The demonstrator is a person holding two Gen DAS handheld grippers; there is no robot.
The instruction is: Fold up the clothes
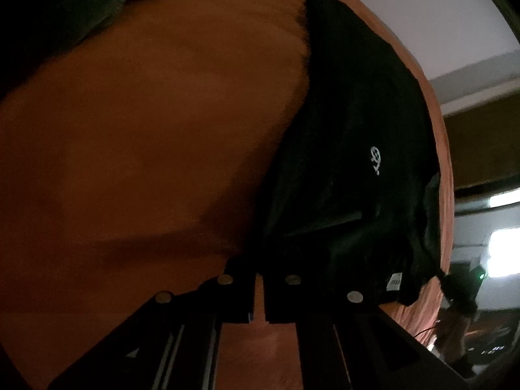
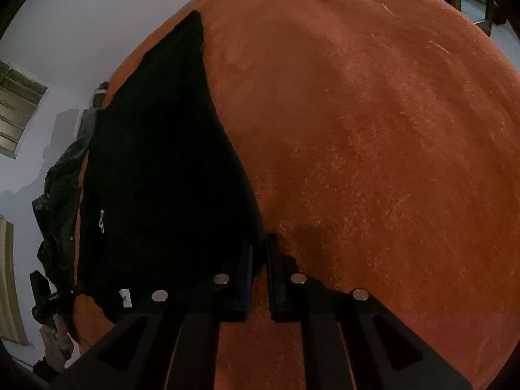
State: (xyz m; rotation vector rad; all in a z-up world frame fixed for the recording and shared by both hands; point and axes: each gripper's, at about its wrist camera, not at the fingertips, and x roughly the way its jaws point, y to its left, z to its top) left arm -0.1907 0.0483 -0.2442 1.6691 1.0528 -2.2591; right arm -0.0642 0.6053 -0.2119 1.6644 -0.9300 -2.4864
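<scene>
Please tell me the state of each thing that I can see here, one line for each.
black garment: lying flat on the orange cover, white logo up.
left gripper: shut at the garment's corner; grip unclear.
right gripper: shut on the garment's edge.
dark clothes heap: crumpled, unfolded, beside the garment.
orange cover: spread, slightly wrinkled.

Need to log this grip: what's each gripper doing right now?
Left gripper: shut, at the edge of the black garment; whether it pinches cloth cannot be told.
Right gripper: shut on that garment's edge.
</scene>
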